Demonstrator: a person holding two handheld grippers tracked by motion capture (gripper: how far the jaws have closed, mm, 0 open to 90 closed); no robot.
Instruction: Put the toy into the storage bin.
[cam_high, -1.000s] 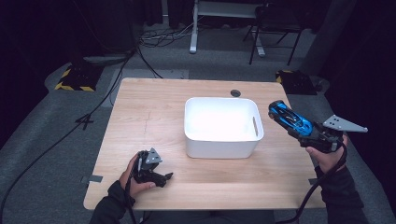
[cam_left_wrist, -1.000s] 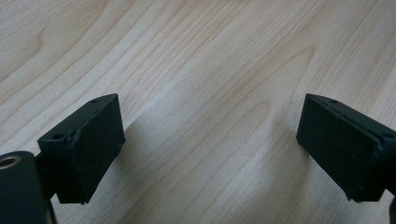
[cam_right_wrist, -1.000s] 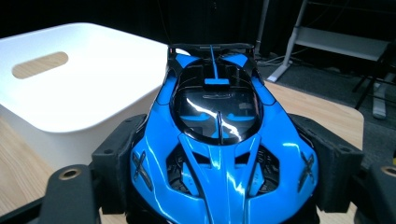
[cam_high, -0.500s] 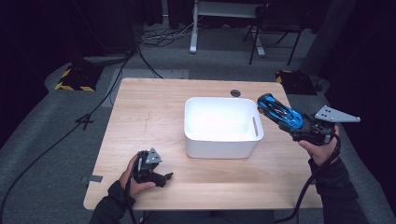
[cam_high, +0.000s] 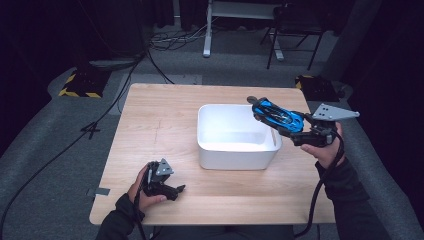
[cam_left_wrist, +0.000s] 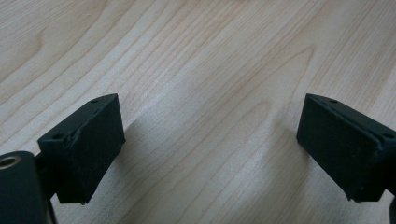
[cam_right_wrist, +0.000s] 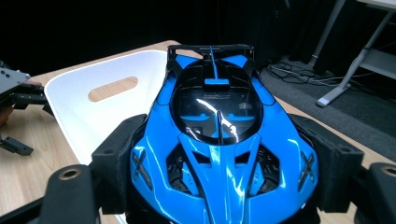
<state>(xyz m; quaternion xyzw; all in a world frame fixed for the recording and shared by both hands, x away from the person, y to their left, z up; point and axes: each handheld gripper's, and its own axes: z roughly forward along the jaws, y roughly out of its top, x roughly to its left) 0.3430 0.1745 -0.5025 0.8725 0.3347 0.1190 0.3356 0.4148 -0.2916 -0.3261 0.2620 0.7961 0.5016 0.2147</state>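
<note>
Sitting seemingly clamped in right claw (cam_right_wrist: 224, 186): toy car (cam_right_wrist: 217, 135)

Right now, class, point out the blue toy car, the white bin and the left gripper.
blue toy car (cam_right_wrist: 217, 140): right gripper view, its dark windscreen.
white bin (cam_high: 235, 156): high view, its near wall.
left gripper (cam_high: 179, 190): high view, between its fingertips.

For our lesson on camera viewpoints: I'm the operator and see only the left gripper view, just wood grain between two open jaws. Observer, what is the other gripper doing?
Observer: The right gripper is shut on a blue toy car, its jaws against the car's two sides.
Operator: Where is the car?
Observer: In the air above the right rim of a white bin, which stands mid-table.
Operator: Anything in the bin?
Observer: The part of its inside that shows in the high view looks empty.
Operator: And my own gripper?
Observer: The left gripper sits low near the table's front left edge.
</note>
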